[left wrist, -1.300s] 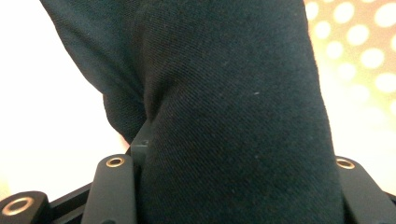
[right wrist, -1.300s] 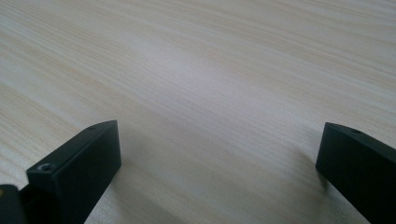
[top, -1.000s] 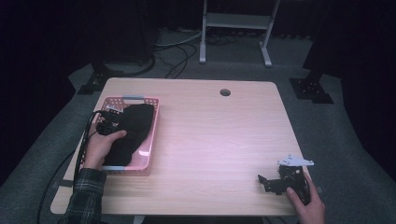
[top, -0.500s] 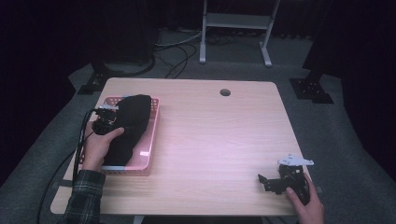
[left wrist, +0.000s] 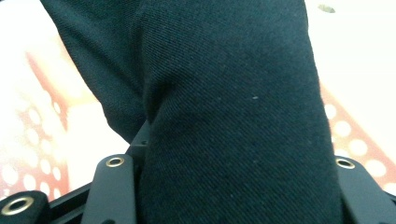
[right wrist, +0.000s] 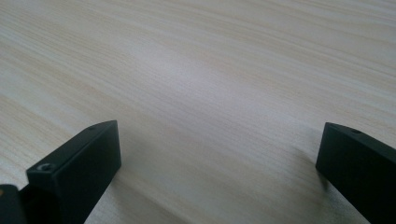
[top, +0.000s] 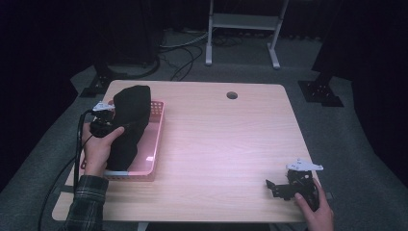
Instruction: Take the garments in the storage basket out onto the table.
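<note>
From the high view, the left gripper is clamping a black cloth, a soft, bulky bundle that is bunching up tall at its far end and trailing down into the pink basket at the left side of the table. The basket is a shallow plastic rectangle with perforated walls; the tabletop is pale wood grain with a small round hole near its far edge. Over at the near right corner, the right gripper is resting low on the bare wood, well apart from the basket, its jaws standing spread with nothing between them. Beyond the table, a white metal stand and dark cables are sitting on grey carpet. In the left gripper view, the cloth is showing a fine twill weave, pinched tight between the two jaws, with the basket's pink, hole-dotted wall glowing behind. In the right gripper view, the jaws are standing wide over smooth, streaky wood, gripping nothing.
</note>
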{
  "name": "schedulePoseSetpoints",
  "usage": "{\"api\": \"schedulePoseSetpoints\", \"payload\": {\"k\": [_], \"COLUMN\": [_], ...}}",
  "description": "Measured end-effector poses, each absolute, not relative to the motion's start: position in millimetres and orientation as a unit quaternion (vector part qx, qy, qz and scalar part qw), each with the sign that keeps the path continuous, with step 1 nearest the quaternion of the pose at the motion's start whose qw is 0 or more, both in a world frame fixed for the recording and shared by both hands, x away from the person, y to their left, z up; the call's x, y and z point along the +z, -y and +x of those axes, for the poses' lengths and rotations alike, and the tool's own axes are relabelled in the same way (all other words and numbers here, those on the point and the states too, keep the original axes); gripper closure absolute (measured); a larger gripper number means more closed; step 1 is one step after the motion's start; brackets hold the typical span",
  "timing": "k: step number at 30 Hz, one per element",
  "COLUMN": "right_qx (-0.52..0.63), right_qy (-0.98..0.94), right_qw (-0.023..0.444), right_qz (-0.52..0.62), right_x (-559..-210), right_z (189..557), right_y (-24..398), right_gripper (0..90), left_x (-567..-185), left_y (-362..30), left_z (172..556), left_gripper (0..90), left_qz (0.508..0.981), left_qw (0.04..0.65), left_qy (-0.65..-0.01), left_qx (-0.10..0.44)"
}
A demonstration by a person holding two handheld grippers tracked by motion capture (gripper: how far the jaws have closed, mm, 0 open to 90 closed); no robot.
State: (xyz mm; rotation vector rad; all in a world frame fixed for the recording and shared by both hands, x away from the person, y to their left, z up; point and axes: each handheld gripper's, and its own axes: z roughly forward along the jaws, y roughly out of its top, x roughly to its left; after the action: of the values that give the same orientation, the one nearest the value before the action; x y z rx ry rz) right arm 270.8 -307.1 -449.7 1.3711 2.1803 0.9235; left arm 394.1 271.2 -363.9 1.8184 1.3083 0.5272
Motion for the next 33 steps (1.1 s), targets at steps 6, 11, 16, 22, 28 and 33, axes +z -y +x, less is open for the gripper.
{"api": "schedulePoseSetpoints", "payload": {"k": [6,11,16,22,28,33], "right_qx": [0.33,0.33,0.33,0.33,0.33,0.33], "right_qy": [-0.78,-0.78,-0.78,-0.78,-0.78,-0.78], "right_qw": [0.202,0.202,0.202,0.202,0.202,0.202], "right_qz": [0.492,0.492,0.492,0.492,0.492,0.492], "right_x": [-449.7,-449.7,-449.7,-449.7,-449.7,-449.7], "right_z": [270.9,271.1,271.0,271.0,271.0,271.0], "right_y": [307.1,307.1,307.1,307.1,307.1,307.1], "right_gripper": [0.0,0.0,0.0,0.0,0.0,0.0], "left_x": [-355.6,-347.7,-339.0,-331.8,-324.8,-321.0], "left_y": [-270.8,-270.5,-270.0,-270.9,-271.3,-271.5], "left_z": [389.5,384.8,378.4,371.1,364.8,360.2], "left_gripper": [43.8,43.9,43.9,43.9,43.9,43.9], "left_qz": [0.707,0.695,0.679,0.658,0.64,0.624], "left_qw": [0.435,0.46,0.486,0.516,0.541,0.56], "left_qy": [-0.51,-0.497,-0.48,-0.461,-0.445,-0.434], "left_qx": [0.225,0.241,0.269,0.298,0.316,0.329]}}
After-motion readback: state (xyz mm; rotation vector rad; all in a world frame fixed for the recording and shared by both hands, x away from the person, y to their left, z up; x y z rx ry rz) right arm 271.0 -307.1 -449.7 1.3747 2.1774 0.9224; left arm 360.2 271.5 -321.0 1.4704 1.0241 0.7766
